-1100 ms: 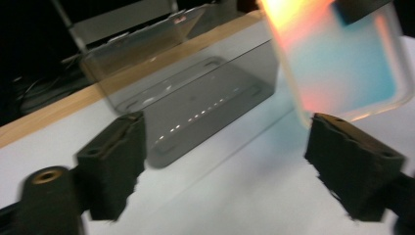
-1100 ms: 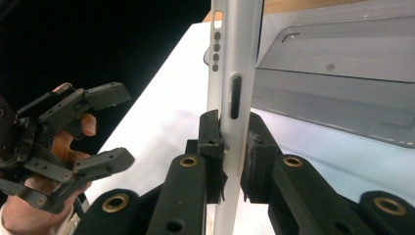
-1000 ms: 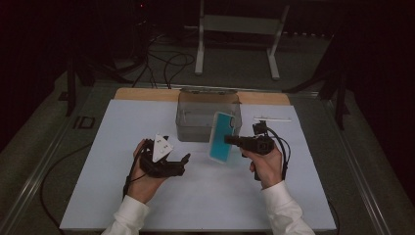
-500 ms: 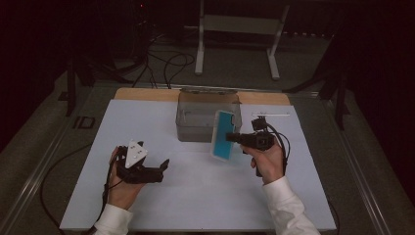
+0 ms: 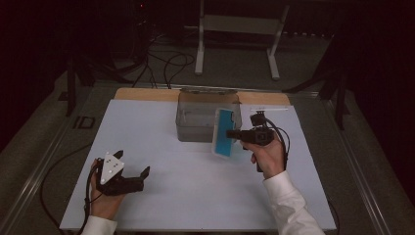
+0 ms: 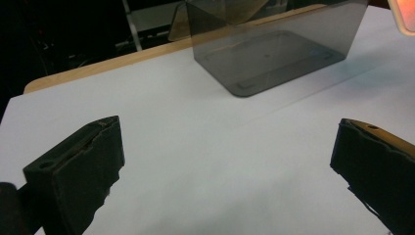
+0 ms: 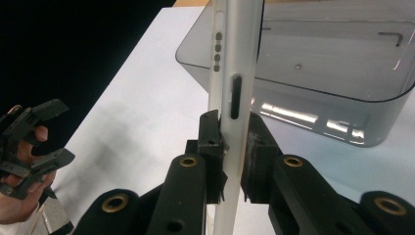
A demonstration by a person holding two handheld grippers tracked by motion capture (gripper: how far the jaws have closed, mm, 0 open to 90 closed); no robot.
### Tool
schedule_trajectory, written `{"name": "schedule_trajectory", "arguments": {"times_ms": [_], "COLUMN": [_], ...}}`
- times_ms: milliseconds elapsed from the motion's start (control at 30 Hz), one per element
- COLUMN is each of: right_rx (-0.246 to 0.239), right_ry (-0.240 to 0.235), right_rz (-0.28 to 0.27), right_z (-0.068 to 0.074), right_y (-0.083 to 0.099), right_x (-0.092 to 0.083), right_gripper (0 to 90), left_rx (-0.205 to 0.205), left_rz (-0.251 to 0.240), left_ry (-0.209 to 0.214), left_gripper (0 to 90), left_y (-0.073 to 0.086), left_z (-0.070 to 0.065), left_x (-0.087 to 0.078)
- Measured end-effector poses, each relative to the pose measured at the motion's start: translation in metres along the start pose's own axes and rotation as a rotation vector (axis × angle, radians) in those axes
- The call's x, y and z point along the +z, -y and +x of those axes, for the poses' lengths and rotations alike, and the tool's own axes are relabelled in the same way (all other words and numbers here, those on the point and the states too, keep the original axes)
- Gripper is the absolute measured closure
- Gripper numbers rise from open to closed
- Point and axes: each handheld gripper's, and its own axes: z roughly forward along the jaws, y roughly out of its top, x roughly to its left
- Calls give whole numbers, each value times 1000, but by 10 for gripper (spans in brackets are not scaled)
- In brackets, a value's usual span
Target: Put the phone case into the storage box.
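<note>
White table surface (image 5: 195, 196): broad bare area across the lower centre and left of the high view, open to passage. Left gripper (image 5: 139, 178) at lower left, jaws spread wide with bare surface between them in the left gripper view, unobstructed ahead up to the smoky clear bin (image 5: 195, 122). The bin stands at upper centre, near the far wooden edge (image 5: 142, 94), and blocks the direct path there. Right gripper (image 5: 231, 133), right of centre, clamps an upright flat device (image 5: 224, 132) just in front of the bin's right end, closing off that corner. Right margin of the surface is bare
</note>
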Motion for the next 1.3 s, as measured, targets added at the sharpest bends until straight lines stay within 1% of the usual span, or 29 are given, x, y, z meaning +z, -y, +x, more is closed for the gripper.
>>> {"name": "schedule_trajectory", "arguments": {"times_ms": [33, 133, 200, 233, 267, 300, 333, 367, 400, 500, 567, 667, 733, 833, 900, 1067, 1167, 1300], "right_rx": [-3, -5, -13, -13, -26, -29, -29, -32, -33, -36, -39, -37, -37, -29, -25, -30, -41, -48], "right_ry": [3, 9, 17, 17, 30, 33, 36, 35, 35, 35, 37, 39, 46, 50, 54, 62, 77, 85], "right_rz": [1, 10, 15, 15, 25, 26, 25, 24, 26, 23, 22, 22, 24, 18, 21, 27, 31, 27], "right_z": [0, 0, 1, 1, 2, 3, 4, 4, 5, 6, 6, 6, 6, 5, 5, 6, 8, 9], "right_y": [0, -2, -3, -3, -5, -6, -7, -8, -10, -12, -14, -15, -19, -24, -27, -32, -39, -45], "right_x": [0, 1, 2, 2, 3, 4, 4, 4, 4, 4, 4, 5, 5, 4, 5, 6, 8, 9], "right_gripper": [813, 813, 814, 814, 814, 814, 814, 814, 814, 814, 814, 814, 814, 814, 814, 814, 814, 814], "left_rx": [3, -4, -7, -7, -16, -16, -25, -32, -38, -39, -48, -38, -31, -36, -40, -28, -17, -20], "left_rz": [-6, -29, -32, -32, -39, -39, -44, -46, -44, -37, -32, -28, -29, -33, -33, -21, -21, -25], "left_ry": [-5, -13, -26, -26, -60, -60, -89, -103, -106, -108, -93, -86, -89, -93, -87, -85, -88, -93], "left_gripper": [1, 1, 1, 1, 1, 2, 2, 2, 2, 2, 2, 2, 2, 2, 2, 2, 2, 2], "left_y": [3, 14, 18, 18, 25, 25, 28, 30, 32, 34, 36, 37, 37, 38, 38, 39, 38, 38], "left_z": [1, 4, 6, 6, 9, 9, 11, 12, 13, 14, 15, 14, 13, 13, 12, 9, 8, 8], "left_x": [-2, -9, -12, -12, -17, -17, -19, -20, -20, -20, -20, -19, -19, -18, -18, -15, -14, -14]}}
